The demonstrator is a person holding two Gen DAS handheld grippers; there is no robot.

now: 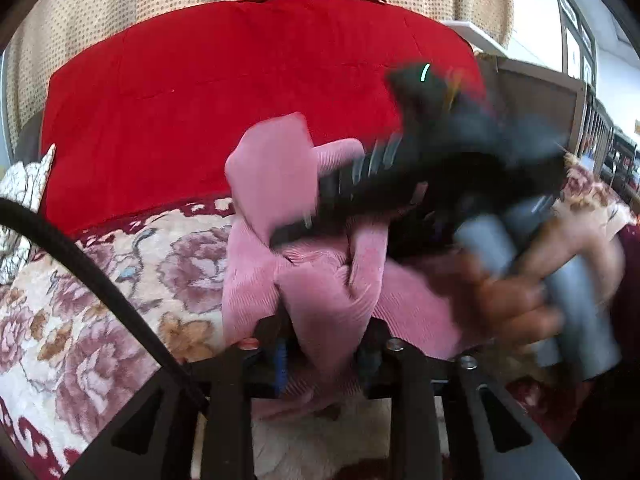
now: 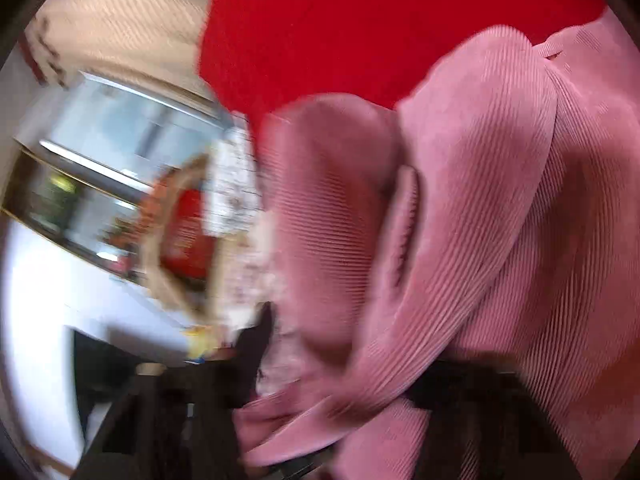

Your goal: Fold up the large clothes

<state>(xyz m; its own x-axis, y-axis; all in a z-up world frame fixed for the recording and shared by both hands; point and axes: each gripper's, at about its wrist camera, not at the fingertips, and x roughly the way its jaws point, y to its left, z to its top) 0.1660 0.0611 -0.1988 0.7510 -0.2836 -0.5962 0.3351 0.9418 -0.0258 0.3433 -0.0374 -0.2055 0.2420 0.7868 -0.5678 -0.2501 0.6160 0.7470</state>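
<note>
Pink ribbed garment (image 1: pixel 320 280) sits bunched at centre frame on the floral bedspread (image 1: pixel 100 300), the left gripper (image 1: pixel 326 354) grasping a fold. Right gripper (image 1: pixel 400 196) sweeps in blurred, its grip impossible to read; a hasty pull could tangle the bundle.

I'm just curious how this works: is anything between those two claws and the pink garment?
Nothing visible. The pink garment runs straight between the left gripper's fingers, and in the right wrist view it bunches against the blurred right gripper, over the floral bedspread.
</note>
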